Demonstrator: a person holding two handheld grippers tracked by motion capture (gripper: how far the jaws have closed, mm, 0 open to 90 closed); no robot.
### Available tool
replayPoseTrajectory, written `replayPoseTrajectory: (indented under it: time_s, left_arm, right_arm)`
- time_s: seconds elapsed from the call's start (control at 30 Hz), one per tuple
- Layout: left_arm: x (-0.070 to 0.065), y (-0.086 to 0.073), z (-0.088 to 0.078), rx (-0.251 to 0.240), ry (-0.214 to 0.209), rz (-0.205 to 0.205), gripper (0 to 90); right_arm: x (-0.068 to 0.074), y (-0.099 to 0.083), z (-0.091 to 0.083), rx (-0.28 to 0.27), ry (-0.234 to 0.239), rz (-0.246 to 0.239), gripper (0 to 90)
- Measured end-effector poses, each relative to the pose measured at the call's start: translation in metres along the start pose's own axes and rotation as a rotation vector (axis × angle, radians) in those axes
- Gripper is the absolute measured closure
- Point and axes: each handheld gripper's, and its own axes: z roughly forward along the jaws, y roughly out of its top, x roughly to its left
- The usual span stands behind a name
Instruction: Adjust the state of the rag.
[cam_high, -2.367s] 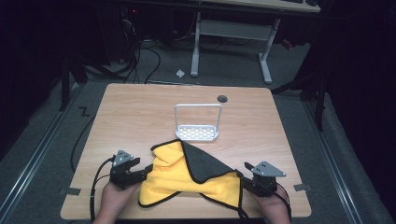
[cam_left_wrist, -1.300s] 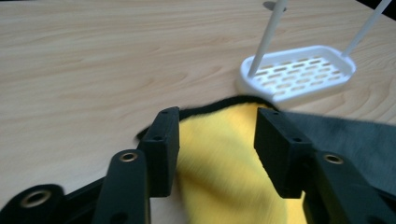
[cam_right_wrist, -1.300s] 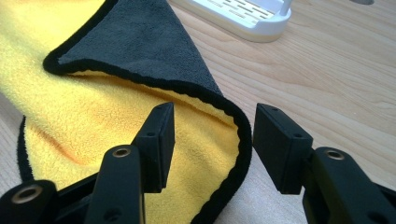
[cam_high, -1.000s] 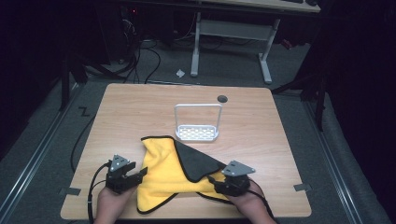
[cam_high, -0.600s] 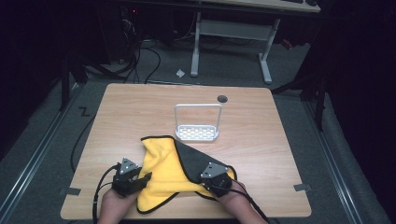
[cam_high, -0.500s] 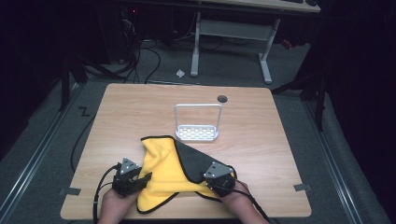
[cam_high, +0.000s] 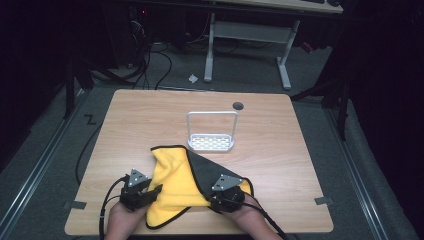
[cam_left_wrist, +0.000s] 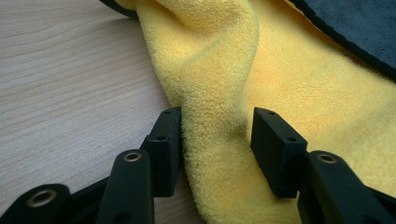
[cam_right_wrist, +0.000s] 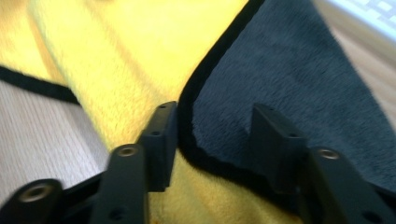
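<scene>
1. A yellow microfibre cloth (cam_high: 176, 185) with a dark grey underside lies rumpled at the near edge of the wooden table (cam_high: 280, 145).
2. The left gripper (cam_high: 150, 193) grips a yellow ridge of cloth between half-closed jaws.
3. The right gripper (cam_high: 220, 200) has just been opening; the grey folded corner lies between its jaws, seemingly unpinched, though the view is blurred.
4. A white wire-handled rack (cam_high: 211, 132) stands just beyond the cloth, well apart from both grippers.

No readable text, perhaps a Z-shaped floor mark (cam_high: 90, 119)
</scene>
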Motion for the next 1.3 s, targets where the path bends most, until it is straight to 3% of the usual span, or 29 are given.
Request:
replayPoseTrajectory:
  time_s: [0.1, 0.27, 0.33, 0.37, 0.4, 0.5, 0.6, 0.7, 0.77, 0.83, 0.9, 0.97, 1.03, 1.07, 1.13, 1.17, 1.23, 1.3]
  left_arm:
    - [0.000, 0.000, 0.000, 0.000, 0.001, 0.002, 54.4]
    - [-0.001, -0.001, 0.000, 0.002, 0.006, 0.005, 54.4]
    - [0.000, -0.001, -0.001, 0.000, 0.008, 0.002, 54.5]
    - [0.000, -0.001, -0.001, 0.000, 0.007, 0.001, 54.4]
    - [0.000, -0.001, -0.001, -0.001, 0.006, 0.001, 54.3]
    - [-0.002, -0.001, -0.001, -0.006, -0.001, 0.005, 53.2]
    - [-0.004, 0.001, 0.000, -0.012, -0.013, 0.008, 50.8]
    - [-0.007, 0.002, -0.007, -0.030, -0.019, 0.008, 45.1]
    - [-0.009, 0.002, -0.017, -0.051, -0.009, 0.022, 41.6]
    - [-0.010, -0.005, -0.026, -0.069, -0.003, 0.013, 39.7]
    - [-0.010, -0.013, -0.032, -0.053, -0.014, 0.000, 38.6]
    - [-0.013, -0.020, -0.038, -0.048, -0.013, 0.004, 41.3]
    - [-0.014, -0.026, -0.042, -0.038, -0.009, 0.016, 55.5]
    - [-0.014, -0.027, -0.042, -0.033, -0.026, 0.000, 60.8]
    - [-0.015, -0.027, -0.039, -0.015, -0.060, -0.017, 62.5]
    - [-0.017, -0.026, -0.037, -0.012, -0.072, -0.018, 63.1]
    - [-0.024, -0.023, -0.033, -0.025, -0.091, -0.008, 63.0]
    - [-0.032, -0.017, -0.031, -0.065, -0.116, 0.002, 57.8]
  right_arm:
    - [0.004, -0.001, 0.000, 0.011, -0.020, -0.036, 79.2]
    - [0.003, 0.002, -0.014, -0.038, -0.052, -0.047, 83.0]
    - [-0.006, 0.006, -0.034, -0.106, -0.122, -0.042, 83.1]
    - [-0.015, 0.007, -0.042, -0.124, -0.150, -0.028, 83.1]
    - [-0.035, 0.006, -0.052, -0.138, -0.210, 0.015, 83.1]
    - [-0.087, -0.005, -0.060, -0.097, -0.339, 0.117, 82.6]
    - [-0.127, -0.016, -0.045, -0.016, -0.371, 0.194, 78.4]
    - [-0.143, -0.020, -0.036, 0.029, -0.388, 0.235, 58.2]
    - [-0.135, -0.016, -0.052, -0.017, -0.401, 0.231, 52.3]
    - [-0.120, -0.018, -0.069, -0.054, -0.382, 0.209, 51.5]
    - [-0.102, -0.028, -0.083, -0.073, -0.348, 0.193, 55.0]
    - [-0.085, -0.041, -0.089, -0.067, -0.271, 0.210, 59.3]
    - [-0.067, -0.055, -0.089, -0.038, -0.210, 0.213, 66.3]
    - [-0.060, -0.061, -0.088, -0.025, -0.182, 0.215, 70.1]
    - [-0.051, -0.071, -0.081, 0.026, -0.147, 0.209, 79.0]
    - [-0.049, -0.075, -0.079, 0.052, -0.151, 0.199, 83.3]
    - [-0.051, -0.083, -0.082, 0.053, -0.162, 0.199, 89.4]
    - [-0.059, -0.089, -0.089, 0.093, -0.259, 0.159, 90.0]
